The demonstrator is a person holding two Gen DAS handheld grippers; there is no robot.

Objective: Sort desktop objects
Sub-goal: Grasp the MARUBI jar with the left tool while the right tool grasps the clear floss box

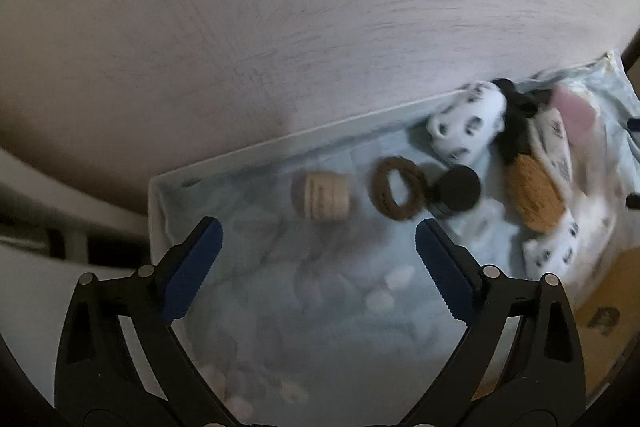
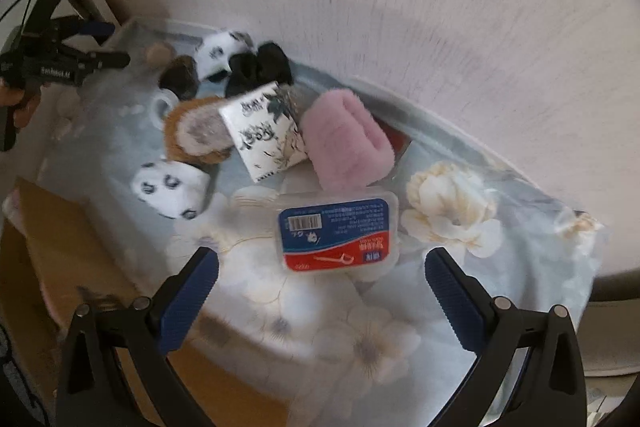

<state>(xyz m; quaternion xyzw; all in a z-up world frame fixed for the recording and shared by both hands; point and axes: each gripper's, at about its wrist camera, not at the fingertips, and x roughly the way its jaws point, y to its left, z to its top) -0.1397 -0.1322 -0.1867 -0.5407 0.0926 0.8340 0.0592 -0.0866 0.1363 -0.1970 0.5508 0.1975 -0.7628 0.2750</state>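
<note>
My left gripper (image 1: 318,239) is open and empty above the pale floral cloth (image 1: 304,291). Just beyond its fingertips lie a small wooden cylinder (image 1: 322,201), a brown hair ring (image 1: 398,193) and a black-lidded jar (image 1: 456,189). My right gripper (image 2: 322,269) is open and empty, with the blue and red floss-pick box (image 2: 338,235) lying between and just beyond its fingertips. Further off lie a pink fluffy roll (image 2: 346,143), a tissue pack (image 2: 266,131), a brown furry pad (image 2: 198,133) and panda-print socks (image 2: 172,193).
The cloth covers the table (image 2: 400,7) near a pale wall side. A black sock (image 2: 258,67) and another panda sock (image 2: 220,51) lie at the far end. A cardboard box (image 2: 48,227) sits left of the cloth. The other gripper (image 2: 60,63) shows at far left.
</note>
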